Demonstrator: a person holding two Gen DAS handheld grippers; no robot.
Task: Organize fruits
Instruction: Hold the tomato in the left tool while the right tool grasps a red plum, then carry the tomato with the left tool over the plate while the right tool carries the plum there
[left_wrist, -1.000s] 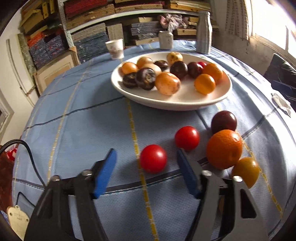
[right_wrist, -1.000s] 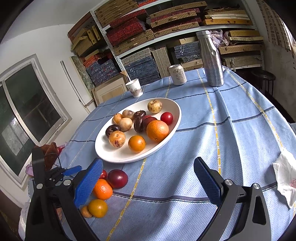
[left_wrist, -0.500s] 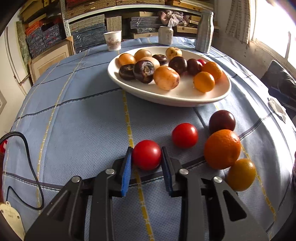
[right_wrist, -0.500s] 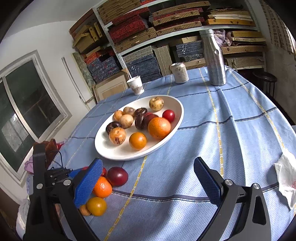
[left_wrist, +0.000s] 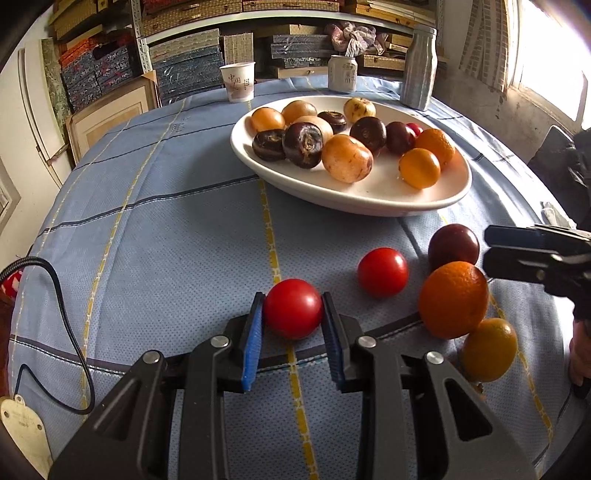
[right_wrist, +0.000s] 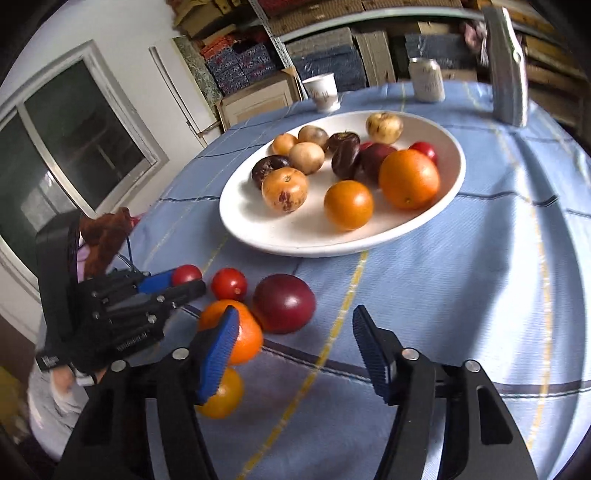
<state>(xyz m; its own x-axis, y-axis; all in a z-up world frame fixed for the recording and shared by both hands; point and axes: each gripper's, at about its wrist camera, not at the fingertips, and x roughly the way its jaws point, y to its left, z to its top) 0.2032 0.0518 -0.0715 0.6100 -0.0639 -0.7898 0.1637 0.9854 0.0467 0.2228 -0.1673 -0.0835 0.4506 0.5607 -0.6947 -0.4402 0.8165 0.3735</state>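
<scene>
The red tomato (left_wrist: 293, 313) is held by the left gripper (left_wrist: 293, 325) — its blue fingers (left_wrist: 253, 341) are pressed on the two sides of the fruit, which sits low on the blue-clothed counter (left_wrist: 166, 240), near the front edge. The tomato looks small, round and light, with a smooth shiny skin, so it is judged to be slippery and easy to squash. It is best taken across its widest part, as it is now, and only a soft squeeze is needed.

Just beside it a second red tomato (left_wrist: 383, 272) is seen, then a dark red plum (right_wrist: 284, 302), a big orange (left_wrist: 453, 299) and a small yellow-orange fruit (left_wrist: 488, 349) touching the orange. The orange is thought to be heavier and firmer, with a rough peel that is gripped more easily.

The right gripper (right_wrist: 295, 350) is seen above these fruits with its fingers apart and closing — nothing is pinched between them yet, though the left finger stands in front of the orange.

Farther back, the white plate (left_wrist: 369, 199) is already filled with many fruits.
</scene>
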